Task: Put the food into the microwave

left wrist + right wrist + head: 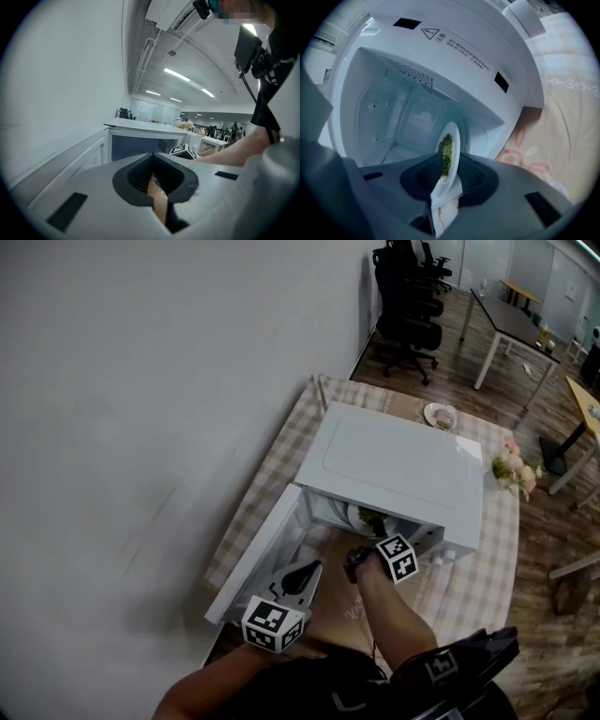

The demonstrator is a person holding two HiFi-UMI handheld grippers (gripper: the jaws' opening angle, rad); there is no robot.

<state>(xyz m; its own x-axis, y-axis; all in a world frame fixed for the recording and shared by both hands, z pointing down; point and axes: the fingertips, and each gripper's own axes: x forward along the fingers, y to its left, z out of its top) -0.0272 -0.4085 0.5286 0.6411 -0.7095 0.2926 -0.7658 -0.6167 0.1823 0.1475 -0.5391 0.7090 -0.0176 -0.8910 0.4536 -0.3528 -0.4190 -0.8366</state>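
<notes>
The white microwave [394, 465] stands on the table with its door [258, 559] swung open to the left. A white plate [452, 140] of green food [446, 152] is at the mouth of the cavity; in the head view the plate [366, 518] shows just under the top edge. My right gripper [447, 180] reaches into the opening, its jaws open around the plate's near rim. My left gripper [305, 575] hovers by the open door's lower end, shut and empty. In the left gripper view the microwave [145, 140] lies ahead.
A checked tablecloth [487, 568] covers the table. A small dish [440, 415] sits behind the microwave and a bunch of flowers [514, 471] to its right. A white wall runs along the left. Office chairs [408, 310] and desks stand beyond.
</notes>
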